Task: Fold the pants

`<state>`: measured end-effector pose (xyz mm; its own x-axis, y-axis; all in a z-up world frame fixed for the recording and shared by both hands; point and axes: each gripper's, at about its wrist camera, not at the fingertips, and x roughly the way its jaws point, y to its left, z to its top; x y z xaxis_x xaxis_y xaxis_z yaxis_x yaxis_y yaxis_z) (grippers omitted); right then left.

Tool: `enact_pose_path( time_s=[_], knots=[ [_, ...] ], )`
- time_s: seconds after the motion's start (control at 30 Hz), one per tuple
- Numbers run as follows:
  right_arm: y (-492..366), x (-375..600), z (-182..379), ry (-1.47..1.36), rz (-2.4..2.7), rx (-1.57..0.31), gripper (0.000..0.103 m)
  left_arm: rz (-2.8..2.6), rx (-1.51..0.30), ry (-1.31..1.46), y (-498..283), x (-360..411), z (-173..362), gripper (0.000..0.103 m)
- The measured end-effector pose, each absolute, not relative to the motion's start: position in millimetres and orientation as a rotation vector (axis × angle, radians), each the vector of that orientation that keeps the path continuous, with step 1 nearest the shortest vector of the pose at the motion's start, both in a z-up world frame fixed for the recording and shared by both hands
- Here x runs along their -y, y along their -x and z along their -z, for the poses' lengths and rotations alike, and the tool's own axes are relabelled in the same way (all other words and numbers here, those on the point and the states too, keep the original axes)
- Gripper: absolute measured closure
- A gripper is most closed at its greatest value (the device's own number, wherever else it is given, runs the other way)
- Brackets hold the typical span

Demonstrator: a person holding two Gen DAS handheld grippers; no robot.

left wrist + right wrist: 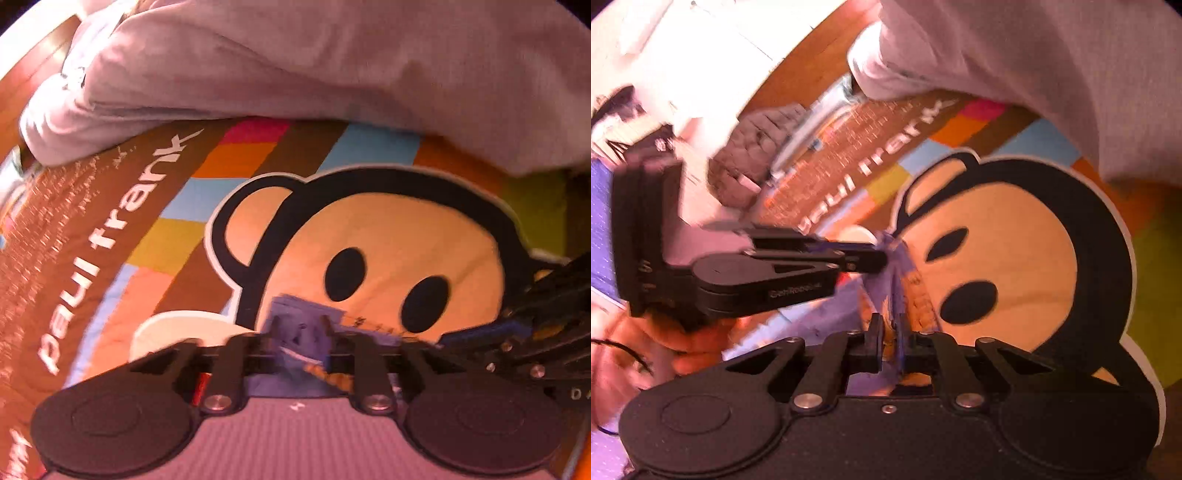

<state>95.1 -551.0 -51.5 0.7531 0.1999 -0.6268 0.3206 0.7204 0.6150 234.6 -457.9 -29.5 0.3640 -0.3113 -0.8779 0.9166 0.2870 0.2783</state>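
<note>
The pants are blue-purple denim with orange stitching. In the left wrist view a bunch of the pants [303,328] sits between the fingers of my left gripper [299,332], which is shut on it. In the right wrist view my right gripper [888,336] is shut on a ridge of the pants [905,273]. The left gripper [882,258] comes in from the left there and grips the same fabric just beyond my right fingertips. The pants are lifted above a colourful monkey-face blanket [1015,258].
A pale pink-white cloth [295,59] lies across the far part of the blanket [388,229] and shows in the right wrist view [1052,55]. A grey bundle [757,151] lies at the blanket's edge on the wooden floor [816,55]. The person's hand [698,343] holds the left gripper.
</note>
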Motion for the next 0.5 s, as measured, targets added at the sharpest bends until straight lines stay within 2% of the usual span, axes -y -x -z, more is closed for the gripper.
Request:
enact_pose_path(
  time_s=[0.03, 0.07, 0.2, 0.33, 0.5],
  knots=[
    [-96.2, 551.3, 55.0, -0.781, 0.093, -0.755, 0.091, 0.943, -0.792, -0.923, -234.0, 458.9, 28.6, 0.041],
    [-96.6, 552.6, 58.3, -0.787, 0.103, -0.77, 0.088, 0.958, -0.789, -0.902, -234.6, 458.2, 25.1, 0.038],
    [-93.7, 559.2, 61.6, -0.793, 0.079, -0.767, 0.068, 0.986, -0.85, -0.768, -252.0, 451.9, 10.9, 0.034],
    [-96.7, 556.9, 62.7, -0.737, 0.101, -0.756, 0.067, 0.929, -0.957, -0.782, -278.0, 452.2, 26.6, 0.037],
    [-102.5, 553.9, 68.3, -0.737, 0.093, -0.745, 0.067, 0.945, -1.145, -0.65, -312.2, 447.3, 41.5, 0.037]
  ],
)
